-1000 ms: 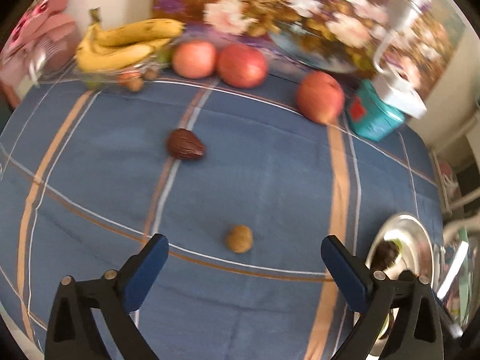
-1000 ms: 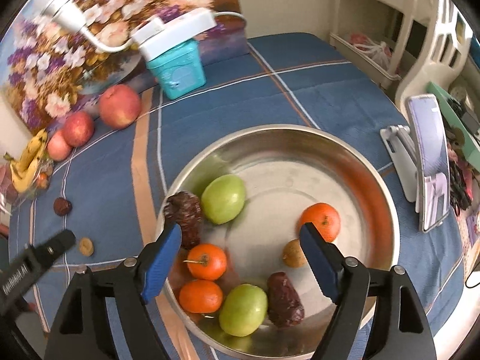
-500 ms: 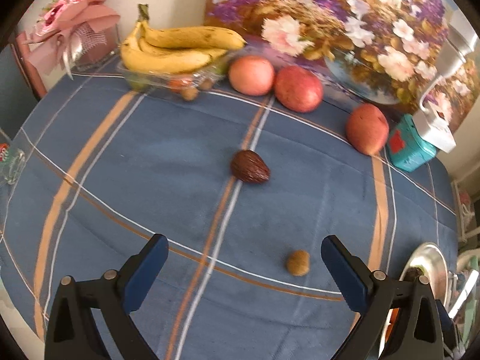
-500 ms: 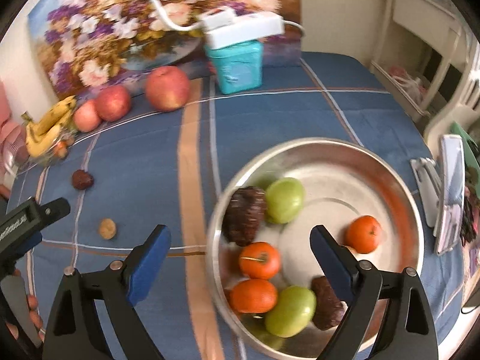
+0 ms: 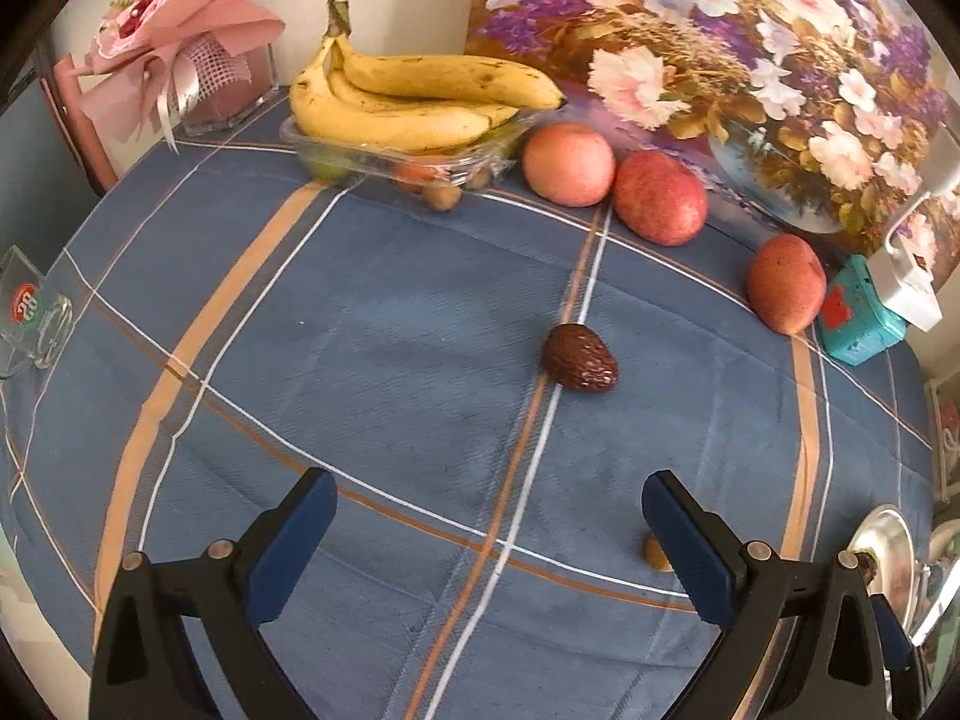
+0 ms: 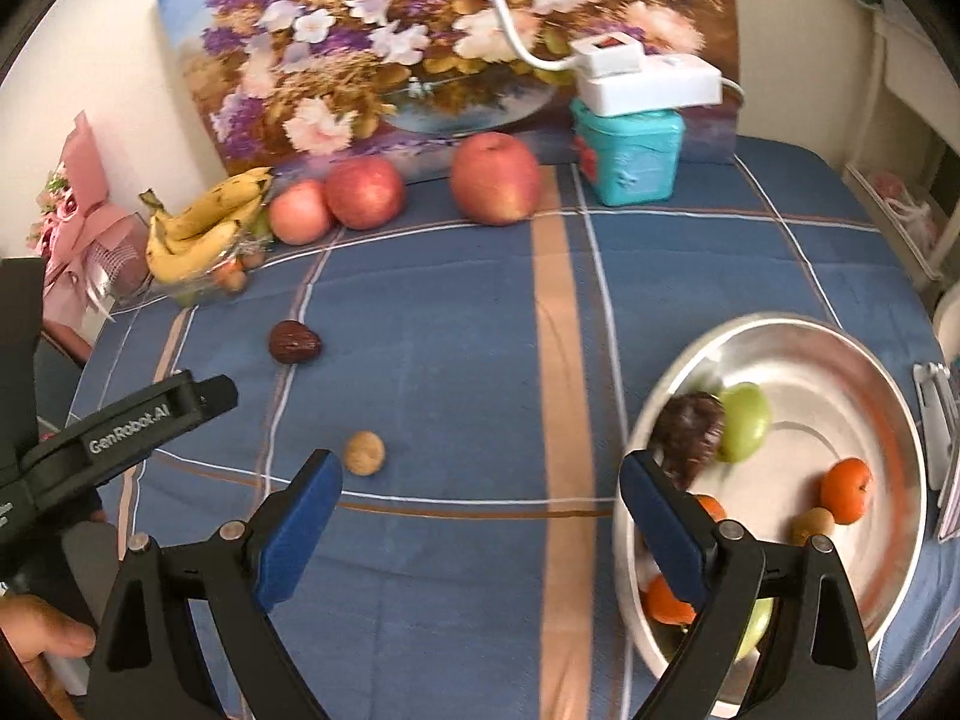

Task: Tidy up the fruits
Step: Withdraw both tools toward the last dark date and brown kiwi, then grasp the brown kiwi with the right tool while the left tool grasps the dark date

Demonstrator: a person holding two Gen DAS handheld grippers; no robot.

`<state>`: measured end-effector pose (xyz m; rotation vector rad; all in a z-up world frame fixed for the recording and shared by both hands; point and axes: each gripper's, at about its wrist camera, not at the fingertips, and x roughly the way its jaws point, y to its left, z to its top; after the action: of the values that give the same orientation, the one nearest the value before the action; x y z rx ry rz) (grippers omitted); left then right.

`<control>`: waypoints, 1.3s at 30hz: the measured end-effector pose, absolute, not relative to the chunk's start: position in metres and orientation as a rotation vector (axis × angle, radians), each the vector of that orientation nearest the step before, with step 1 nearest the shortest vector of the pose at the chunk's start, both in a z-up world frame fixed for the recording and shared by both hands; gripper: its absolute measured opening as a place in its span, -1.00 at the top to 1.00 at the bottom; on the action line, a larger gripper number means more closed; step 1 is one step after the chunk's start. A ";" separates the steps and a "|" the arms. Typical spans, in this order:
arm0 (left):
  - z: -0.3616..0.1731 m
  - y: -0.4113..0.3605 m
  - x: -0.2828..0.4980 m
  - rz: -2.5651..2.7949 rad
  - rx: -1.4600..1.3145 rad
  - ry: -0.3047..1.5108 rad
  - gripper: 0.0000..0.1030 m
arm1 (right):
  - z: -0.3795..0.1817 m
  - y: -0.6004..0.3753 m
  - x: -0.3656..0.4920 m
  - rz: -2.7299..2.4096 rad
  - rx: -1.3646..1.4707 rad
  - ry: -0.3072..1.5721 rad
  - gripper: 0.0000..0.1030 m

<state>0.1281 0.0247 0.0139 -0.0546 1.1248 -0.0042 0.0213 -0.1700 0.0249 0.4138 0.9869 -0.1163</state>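
The left claw (image 6: 225,393) reads "GenRobot.AI"; the glass's (image 5: 33,324) red label looks illegible.

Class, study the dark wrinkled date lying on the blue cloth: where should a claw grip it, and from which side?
Grip the date across its short middle, coming from above. It lies flat with its long axis slanting, nothing touching it, so the fingers should straddle its narrow width.

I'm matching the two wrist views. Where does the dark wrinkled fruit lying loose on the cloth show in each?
Left wrist: dark wrinkled fruit, right of centre, on the stripe.
Right wrist: left of centre.
Shared landmark: the teal box at the table's back.
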 end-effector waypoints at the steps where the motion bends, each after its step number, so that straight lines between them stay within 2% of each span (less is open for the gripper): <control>1: 0.013 0.025 0.129 -0.004 -0.053 1.125 -1.00 | 0.024 -0.168 0.023 -0.109 0.417 0.987 -0.83; 21: -0.024 0.053 0.152 0.070 -0.072 1.212 -1.00 | -0.018 -0.125 0.074 -0.099 0.375 1.131 -0.81; 33: -0.025 0.068 0.162 0.086 -0.116 1.217 -1.00 | -0.037 -0.105 0.091 -0.051 0.367 1.185 -0.10; 39: -0.025 0.063 0.166 0.075 -0.107 1.213 -1.00 | -0.036 -0.106 0.089 -0.034 0.394 1.183 0.37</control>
<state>0.1663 0.0632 -0.0245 -0.1068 1.2134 0.0748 0.0893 -0.1059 -0.0365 0.3938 1.1826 -0.0337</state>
